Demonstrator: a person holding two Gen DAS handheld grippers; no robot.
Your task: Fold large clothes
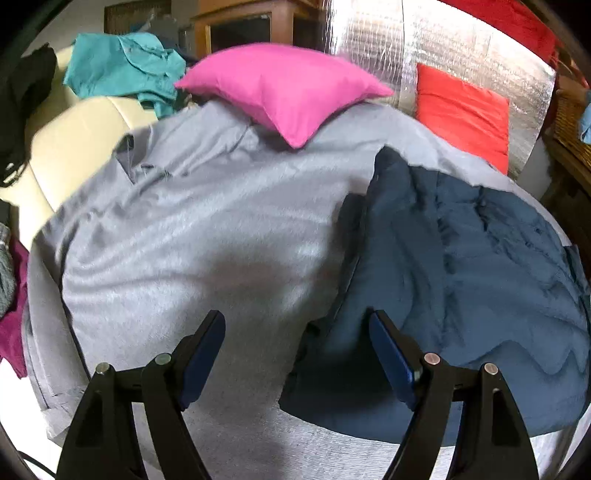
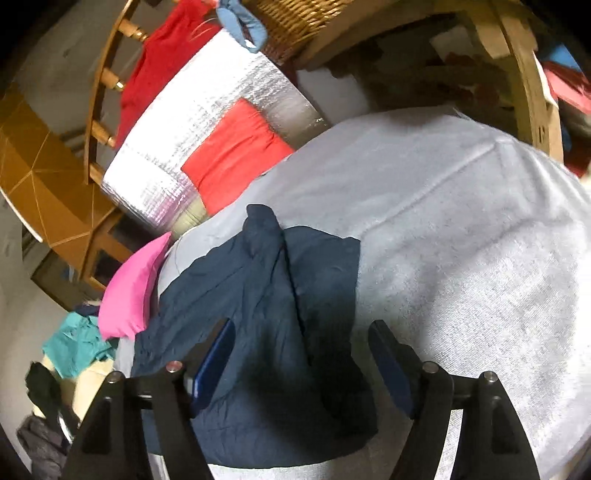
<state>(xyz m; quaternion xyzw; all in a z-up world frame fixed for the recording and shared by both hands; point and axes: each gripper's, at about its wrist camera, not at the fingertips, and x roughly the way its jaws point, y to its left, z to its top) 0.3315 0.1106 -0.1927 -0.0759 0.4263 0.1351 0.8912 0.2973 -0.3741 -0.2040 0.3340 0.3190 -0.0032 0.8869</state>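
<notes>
- Grey sheet covers the whole work surface; a cream cushion surface shows at its far left edge.
- Navy garment lies crumpled on the right half of the sheet in the left wrist view; the same garment sits left of centre in the right wrist view, one corner sticking up toward the far side.
- Left gripper: jaws apart, nothing between the pads, hovering over the sheet at the navy garment's left edge.
- Right gripper: jaws apart, above the navy garment, not gripping it.
- Pink pillow rests on the far edge of the sheet; red pillow leans on a silver foil panel further right.
- Wicker basket sits on a wooden shelf at far right; a blue cloth hangs over its rim, other contents hidden.
- Teal garment is piled far left, a black one beside it.
</notes>
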